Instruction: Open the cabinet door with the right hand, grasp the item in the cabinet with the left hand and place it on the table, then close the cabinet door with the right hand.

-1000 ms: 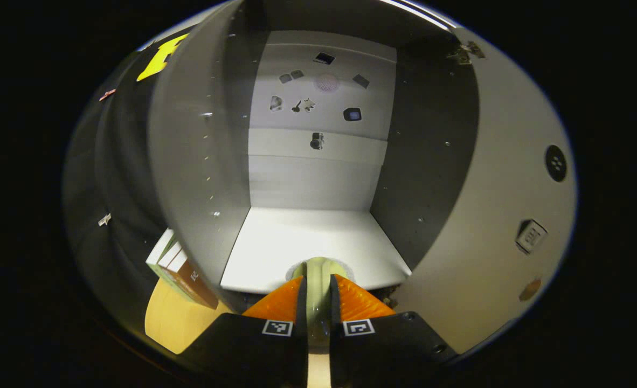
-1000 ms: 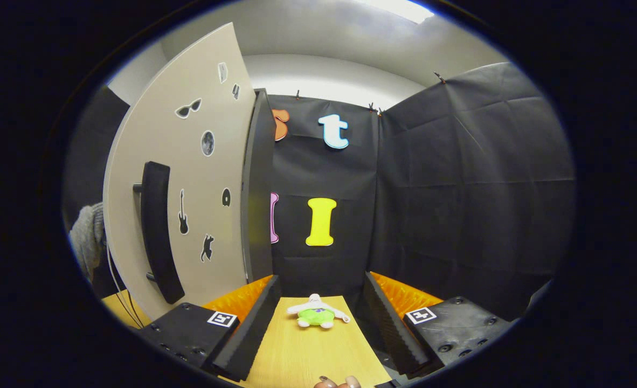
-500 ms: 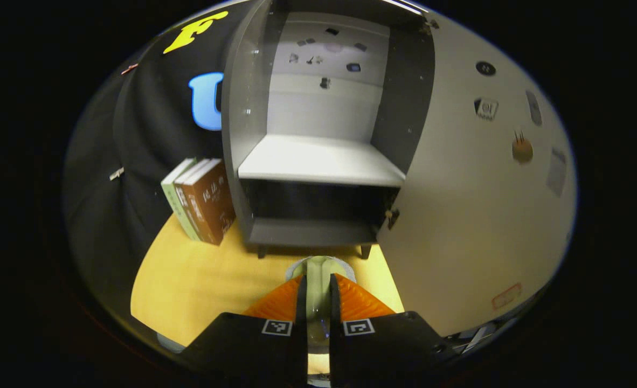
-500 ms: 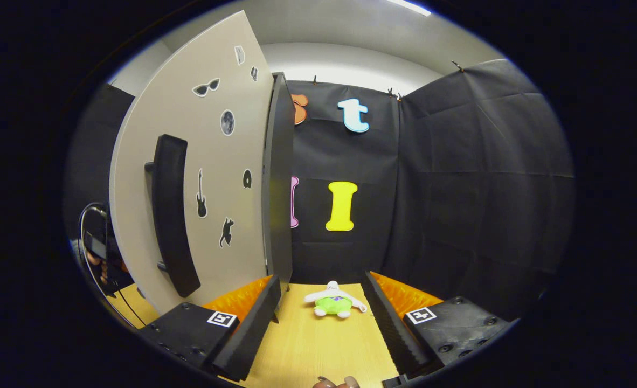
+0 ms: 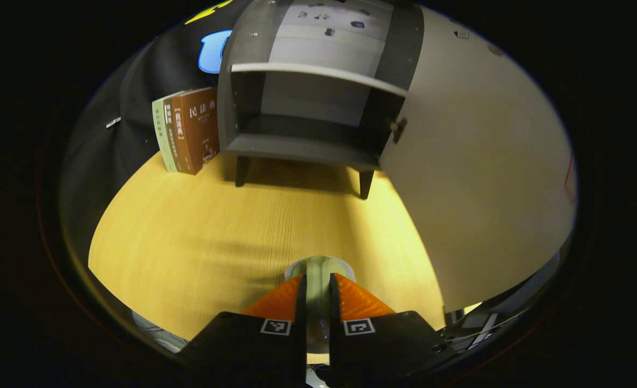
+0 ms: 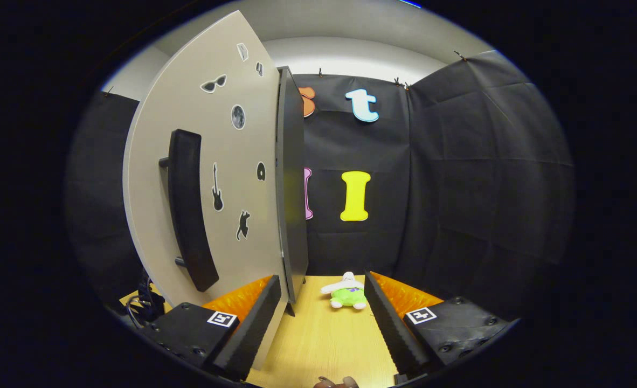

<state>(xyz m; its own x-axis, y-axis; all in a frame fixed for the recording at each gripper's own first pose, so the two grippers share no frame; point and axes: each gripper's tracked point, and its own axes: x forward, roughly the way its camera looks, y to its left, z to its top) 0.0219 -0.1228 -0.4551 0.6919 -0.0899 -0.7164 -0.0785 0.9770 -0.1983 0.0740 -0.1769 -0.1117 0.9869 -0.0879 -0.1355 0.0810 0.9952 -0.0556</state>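
Black cloth walls (image 6: pixel 458 178), wooden table (image 5: pixel 216 231), leaning books (image 5: pixel 186 129), pale ceiling (image 6: pixel 351 32)

Your cabinet (image 5: pixel 302 108) stands on short legs on the table (image 5: pixel 216 231), dark-framed with a pale shelf and back. Its door (image 5: pixel 480 161) hangs wide open; the outer face (image 6: pixel 216 178) carries a black bar handle (image 6: pixel 189 215) and stickers. The item (image 5: pixel 318 275), pale with a round rim, sits pinched above the tabletop.

Left gripper (image 5: pixel 317 291) jaws clamp pale cup (image 5: pixel 318 269) above table (image 5: pixel 200 226) (cabinet (image 5: pixel 302 97) open behind)
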